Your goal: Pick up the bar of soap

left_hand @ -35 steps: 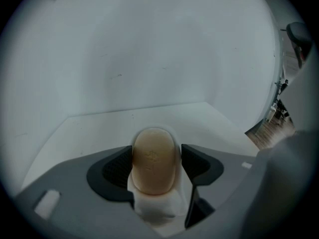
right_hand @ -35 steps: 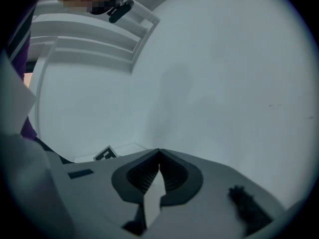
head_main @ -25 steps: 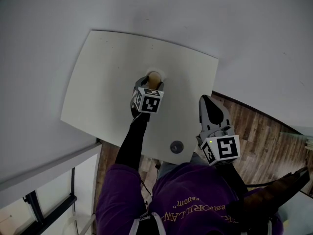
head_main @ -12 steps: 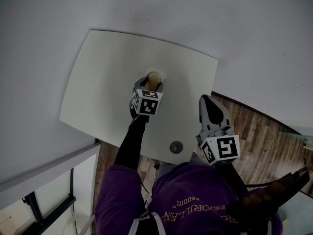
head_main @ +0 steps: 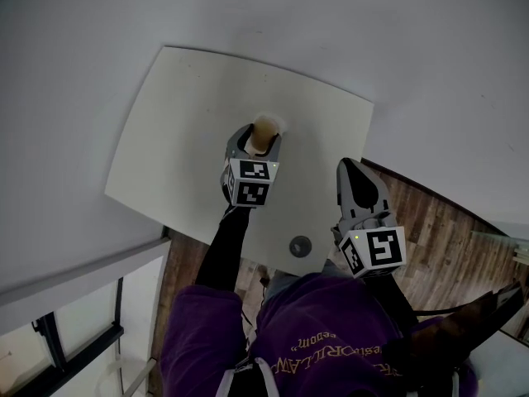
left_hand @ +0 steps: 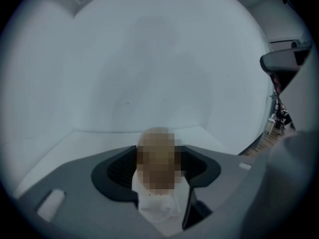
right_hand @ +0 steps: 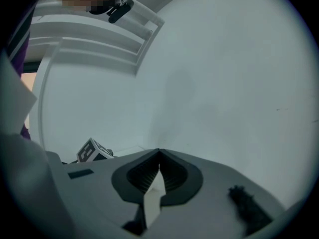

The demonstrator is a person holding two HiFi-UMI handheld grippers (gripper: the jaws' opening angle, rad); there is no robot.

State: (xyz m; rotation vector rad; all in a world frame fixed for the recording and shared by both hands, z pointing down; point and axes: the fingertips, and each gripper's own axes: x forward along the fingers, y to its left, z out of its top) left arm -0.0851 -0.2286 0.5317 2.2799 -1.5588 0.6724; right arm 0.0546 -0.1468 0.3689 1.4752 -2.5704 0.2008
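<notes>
A tan bar of soap (head_main: 264,130) sits between the jaws of my left gripper (head_main: 262,136) over the middle of the white table (head_main: 178,122). In the left gripper view the soap (left_hand: 157,153) fills the gap, with the dark pads (left_hand: 117,171) against both its sides, so the gripper is shut on it. My right gripper (head_main: 348,170) hangs past the table's right edge, over the wooden floor. Its jaws meet at the tip (right_hand: 159,156) with nothing between them.
A small grey round disc (head_main: 300,246) lies on the table near its front edge. Wooden floor (head_main: 434,222) lies to the right of the table. A pale wall (head_main: 372,31) stands behind it, and a white railing (head_main: 74,288) runs at the lower left.
The left gripper's marker cube has come a little toward me and looks slightly larger, with the soap still between the jaws. The right gripper has stayed put.
</notes>
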